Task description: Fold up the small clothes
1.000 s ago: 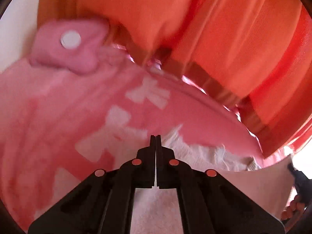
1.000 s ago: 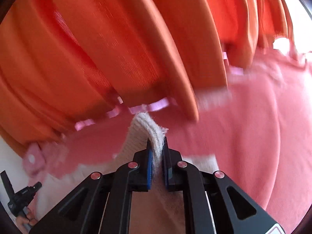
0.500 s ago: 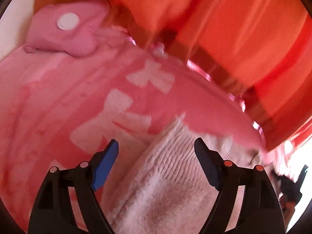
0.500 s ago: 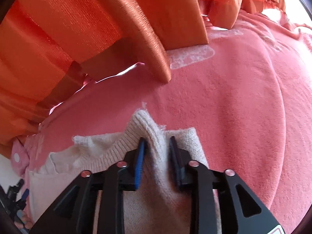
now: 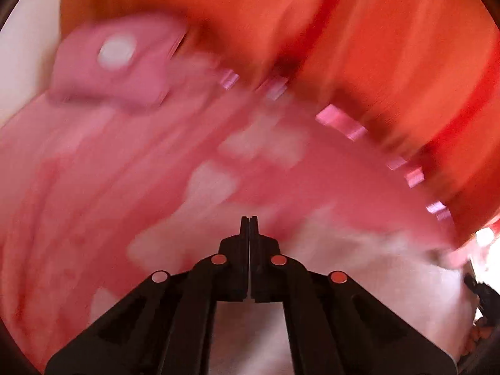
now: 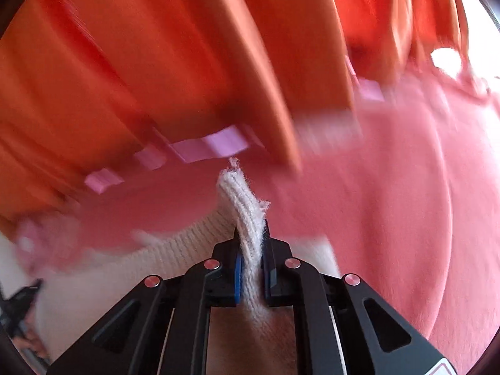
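A cream knitted garment (image 6: pixel 187 250) lies on a pink blanket (image 6: pixel 390 203). My right gripper (image 6: pixel 251 234) is shut on a raised ribbed fold of the knit (image 6: pixel 240 197), which sticks up between the fingers. In the left wrist view my left gripper (image 5: pixel 249 218) has its jaws pressed together over the blanket, with the cream knit (image 5: pixel 359 265) below and to its right. Whether any cloth is caught between the left jaws does not show. Both views are blurred by motion.
The pink blanket with white bow patterns (image 5: pixel 212 184) covers the surface. Orange curtains (image 5: pixel 312 31) hang right behind it and also show in the right wrist view (image 6: pixel 156 62). A pink pillow with a white button (image 5: pixel 115 62) lies at the far left.
My left gripper, wide open half a second ago, has shut again. My right gripper, slightly loosened then, has closed tight on the knit fold and lifted it. Both views now blur with movement.
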Demonstrator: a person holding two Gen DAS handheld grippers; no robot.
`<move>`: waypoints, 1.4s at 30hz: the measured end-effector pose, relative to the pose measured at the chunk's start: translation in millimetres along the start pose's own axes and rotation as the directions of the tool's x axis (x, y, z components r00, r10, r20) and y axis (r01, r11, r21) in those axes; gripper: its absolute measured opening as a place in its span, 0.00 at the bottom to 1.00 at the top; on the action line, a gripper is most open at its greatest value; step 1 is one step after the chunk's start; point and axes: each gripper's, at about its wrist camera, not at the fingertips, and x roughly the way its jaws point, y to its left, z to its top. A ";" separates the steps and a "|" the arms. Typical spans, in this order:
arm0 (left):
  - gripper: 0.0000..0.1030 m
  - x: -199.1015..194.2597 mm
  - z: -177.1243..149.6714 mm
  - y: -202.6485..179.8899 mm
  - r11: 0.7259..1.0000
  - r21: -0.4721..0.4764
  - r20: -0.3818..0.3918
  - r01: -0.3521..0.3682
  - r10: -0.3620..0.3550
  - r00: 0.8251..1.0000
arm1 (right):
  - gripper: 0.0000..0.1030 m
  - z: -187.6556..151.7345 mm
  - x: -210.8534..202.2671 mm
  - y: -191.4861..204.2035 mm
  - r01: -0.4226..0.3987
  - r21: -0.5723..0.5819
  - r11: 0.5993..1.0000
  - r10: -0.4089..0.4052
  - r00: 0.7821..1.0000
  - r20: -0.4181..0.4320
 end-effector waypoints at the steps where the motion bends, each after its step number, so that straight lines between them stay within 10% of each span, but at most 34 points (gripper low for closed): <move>1: 0.00 5.2 -1.8 6.7 0.999 -0.040 -0.030 0.030 -0.032 0.999 | 0.10 4.0 -2.7 -4.9 -0.015 0.015 1.000 0.015 1.000 0.005; 6: 0.01 -43.9 10.5 -3.1 0.998 -0.058 0.081 0.007 -0.003 0.997 | 0.23 13.9 -66.9 14.3 0.086 0.036 0.996 -0.091 0.983 0.161; 8: 0.27 -69.9 10.2 -22.0 0.998 -0.012 0.130 0.060 -0.058 0.990 | 0.23 7.4 -90.3 43.7 0.010 -0.063 0.998 0.004 0.976 0.217; 10: 0.56 -89.2 0.4 -52.6 0.992 0.076 0.143 0.105 -0.115 0.983 | 0.23 -7.3 -95.4 80.9 -0.131 -0.190 0.973 0.159 0.977 0.139; 12: 0.57 -86.3 -19.8 -84.6 0.970 0.190 0.062 0.151 -0.165 0.984 | 0.23 -37.8 -84.0 122.3 -0.298 -0.290 0.910 0.298 0.953 -0.046; 15: 0.57 -53.6 -60.0 -113.8 0.942 0.294 -0.108 0.160 -0.134 0.985 | 0.18 -93.3 -57.9 170.9 -0.344 -0.434 0.833 0.246 0.932 -0.268; 18: 0.57 -38.2 -71.0 -113.8 0.927 0.365 -0.101 0.080 -0.046 0.994 | 0.11 -111.0 -51.1 174.6 -0.256 -0.571 0.780 0.132 0.959 -0.250; 25: 0.56 -37.0 -51.9 -62.6 0.955 0.288 -0.048 -0.068 0.085 0.995 | 0.00 -37.7 -49.3 14.5 -0.047 -0.100 0.994 0.027 0.981 -0.190; 31: 0.61 -37.6 -50.5 -66.0 0.957 0.280 -0.052 -0.072 0.090 0.995 | 0.00 -47.0 -37.0 14.8 0.077 -0.181 0.981 -0.110 0.977 -0.183; 37: 0.62 -40.8 -57.3 -71.1 0.947 0.304 -0.035 -0.106 0.122 0.992 | 0.05 -41.6 -62.5 35.1 -0.009 -0.178 0.984 -0.004 0.997 -0.074; 42: 0.62 -40.0 -58.5 -71.7 0.944 0.308 -0.030 -0.115 0.131 0.991 | 0.07 -49.1 -35.0 41.9 0.083 -0.224 0.971 -0.113 0.986 -0.122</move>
